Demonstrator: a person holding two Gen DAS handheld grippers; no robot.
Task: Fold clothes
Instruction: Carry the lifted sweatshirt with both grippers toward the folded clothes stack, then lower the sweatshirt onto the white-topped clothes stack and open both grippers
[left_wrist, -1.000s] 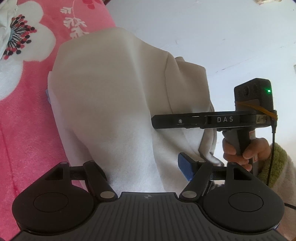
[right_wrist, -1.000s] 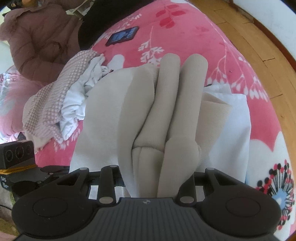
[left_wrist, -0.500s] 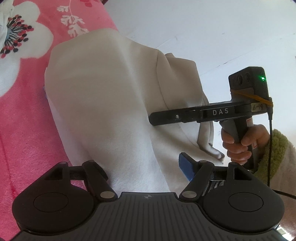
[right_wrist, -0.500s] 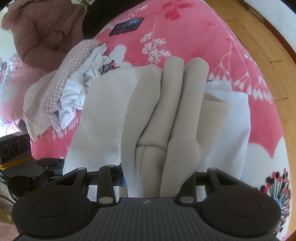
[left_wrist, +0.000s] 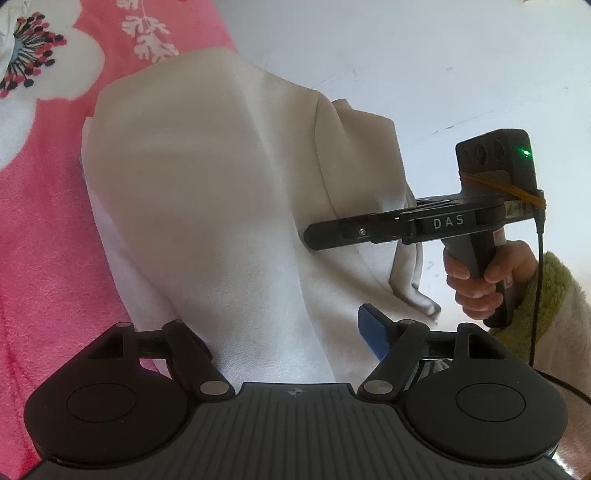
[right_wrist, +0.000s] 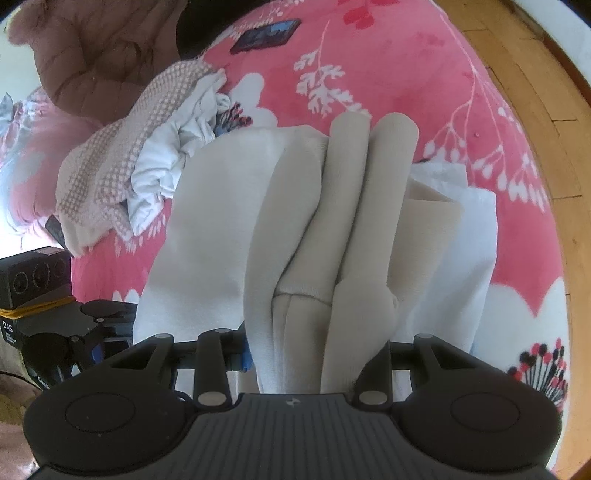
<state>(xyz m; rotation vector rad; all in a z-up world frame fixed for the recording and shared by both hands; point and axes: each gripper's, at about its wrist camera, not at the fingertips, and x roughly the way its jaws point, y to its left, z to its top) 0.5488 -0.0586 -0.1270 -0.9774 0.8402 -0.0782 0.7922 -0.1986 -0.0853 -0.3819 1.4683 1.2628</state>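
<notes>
A cream garment (left_wrist: 203, 203), folded into thick layers, rests on the pink flowered blanket (left_wrist: 44, 229). My left gripper (left_wrist: 280, 332) stands wide at its near edge. The cloth runs up between the jaws, hiding the left finger, while the blue right pad (left_wrist: 373, 332) is bare and off the cloth. My right gripper (right_wrist: 314, 354) is shut on the bunched rolls of the garment (right_wrist: 354, 221). In the left wrist view the right gripper (left_wrist: 314, 236) reaches in from the right, held by a hand (left_wrist: 476, 280). The left gripper (right_wrist: 94, 350) shows at the right wrist view's lower left.
A heap of pink-checked and white clothes (right_wrist: 129, 155) lies behind the garment, with a brown puffer jacket (right_wrist: 92, 55) and a phone (right_wrist: 266, 35) farther back. The bed's edge drops to a wooden floor (right_wrist: 535, 74) on the right. A pale surface (left_wrist: 406, 55) lies beyond.
The right gripper has tipped a little, so the garment and the clothes heap sit lower in its view. The left gripper has crept slightly along the cloth. Neither gripper's state has changed.
</notes>
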